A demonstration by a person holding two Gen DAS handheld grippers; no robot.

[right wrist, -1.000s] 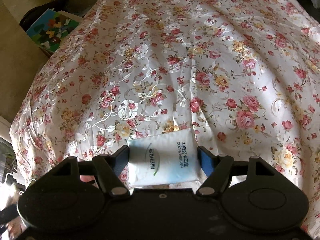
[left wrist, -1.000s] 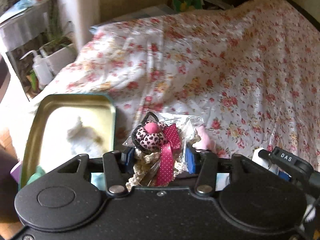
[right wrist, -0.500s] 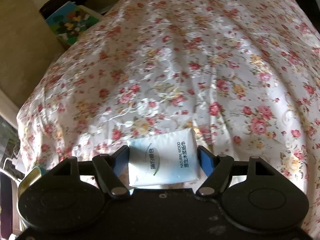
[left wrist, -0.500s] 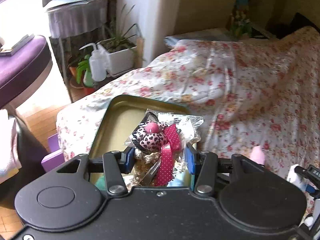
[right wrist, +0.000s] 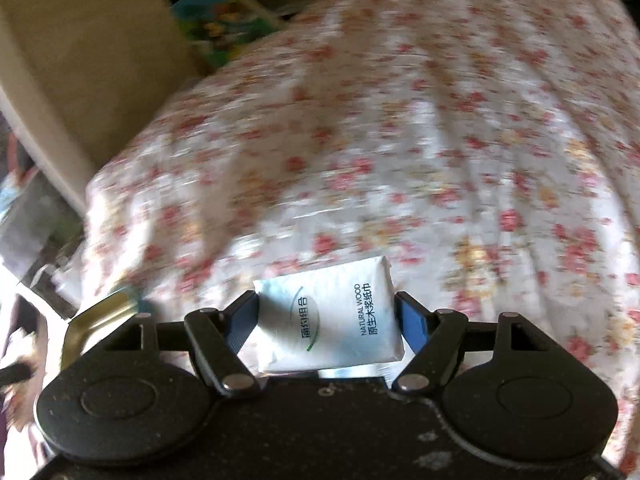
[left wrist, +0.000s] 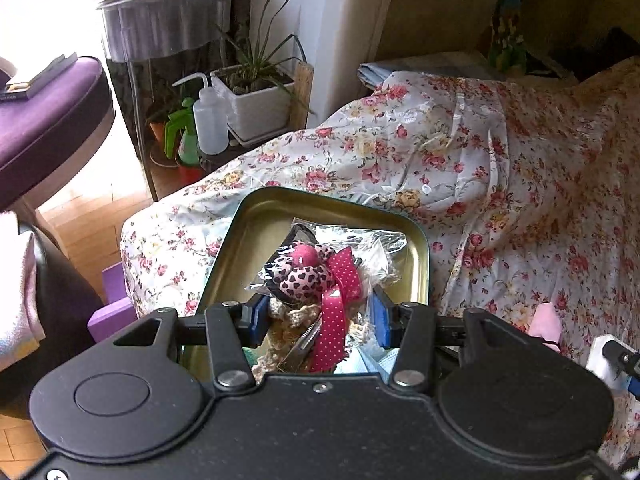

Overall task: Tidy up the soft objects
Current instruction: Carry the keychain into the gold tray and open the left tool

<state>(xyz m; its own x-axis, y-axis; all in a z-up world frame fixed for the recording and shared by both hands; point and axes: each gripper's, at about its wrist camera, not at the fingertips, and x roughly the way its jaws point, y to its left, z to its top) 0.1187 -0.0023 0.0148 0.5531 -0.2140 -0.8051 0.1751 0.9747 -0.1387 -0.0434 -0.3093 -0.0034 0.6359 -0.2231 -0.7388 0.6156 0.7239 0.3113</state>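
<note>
My left gripper is shut on a clear plastic bag of hair accessories, with a pink leopard-print bow and a dotted ribbon, held over the open gold tin that sits on the flowered bedspread. Teal and pale blue soft items lie in the tin under the bag. My right gripper is shut on a white tissue pack above the bedspread. The tin's corner shows at the lower left of the right wrist view.
A pink soft item lies on the bed at the right. Left of the bed stand a potted plant, a squeeze bottle, a draped side table and a purple seat. A colourful box stands at the bed's far end.
My left gripper has carried the bag leftward until it hangs over the tin. My right gripper has swung left with the tissue pack, and the tin's corner has come into its view.
</note>
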